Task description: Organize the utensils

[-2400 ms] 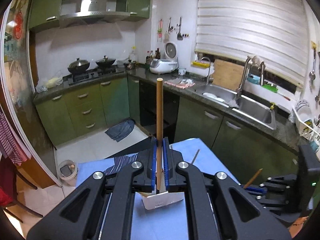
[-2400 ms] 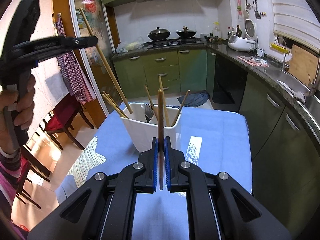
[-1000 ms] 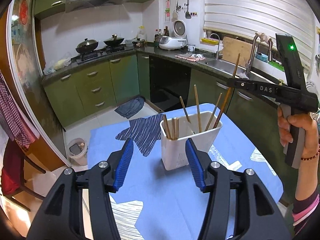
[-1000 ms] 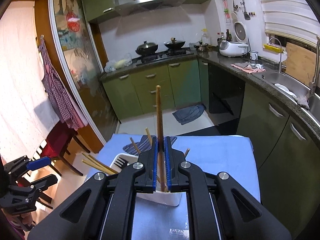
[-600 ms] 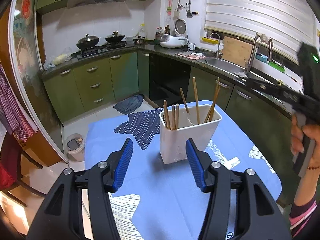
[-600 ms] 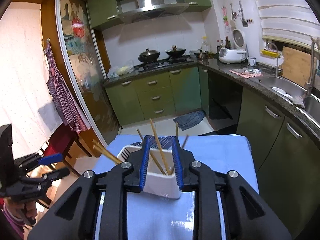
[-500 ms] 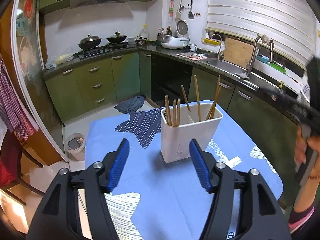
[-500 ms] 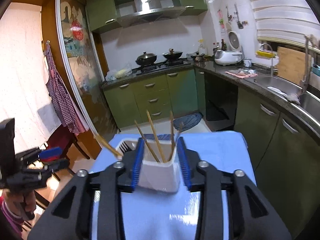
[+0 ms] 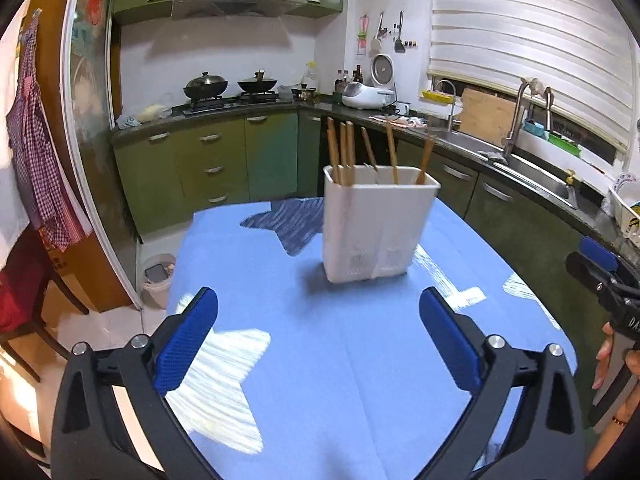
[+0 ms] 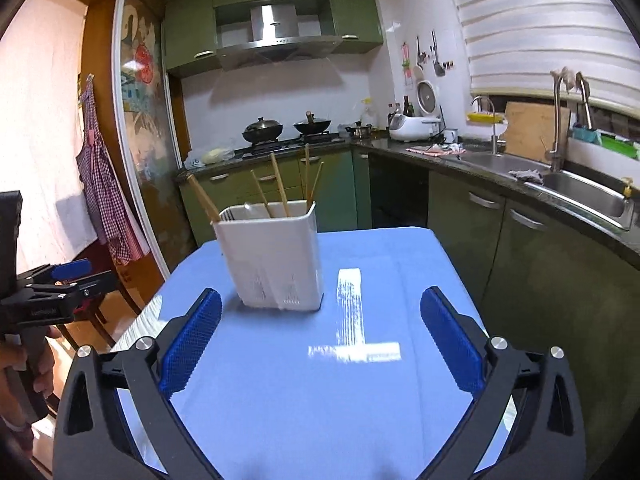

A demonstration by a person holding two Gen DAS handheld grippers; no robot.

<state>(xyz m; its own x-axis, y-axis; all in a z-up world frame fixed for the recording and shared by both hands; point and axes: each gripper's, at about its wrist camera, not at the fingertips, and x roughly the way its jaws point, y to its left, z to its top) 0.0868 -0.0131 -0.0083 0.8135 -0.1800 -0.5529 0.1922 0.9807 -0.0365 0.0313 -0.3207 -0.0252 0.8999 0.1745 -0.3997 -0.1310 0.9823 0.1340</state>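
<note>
A white utensil holder stands upright on the blue tablecloth, with several wooden-handled utensils standing in it. It also shows in the right wrist view with its wooden handles. My left gripper is wide open and empty, low over the table, short of the holder. My right gripper is wide open and empty, also short of the holder. The other gripper shows at the right edge of the left wrist view and at the left edge of the right wrist view.
The table is covered by the blue cloth with white star prints. Green kitchen cabinets, a stove with pots and a sink lie beyond. A chair and a small bin stand left of the table.
Both grippers released their wooden utensils into the holder, opened wide and drew back and down toward the table. The holder now has more handles in it.
</note>
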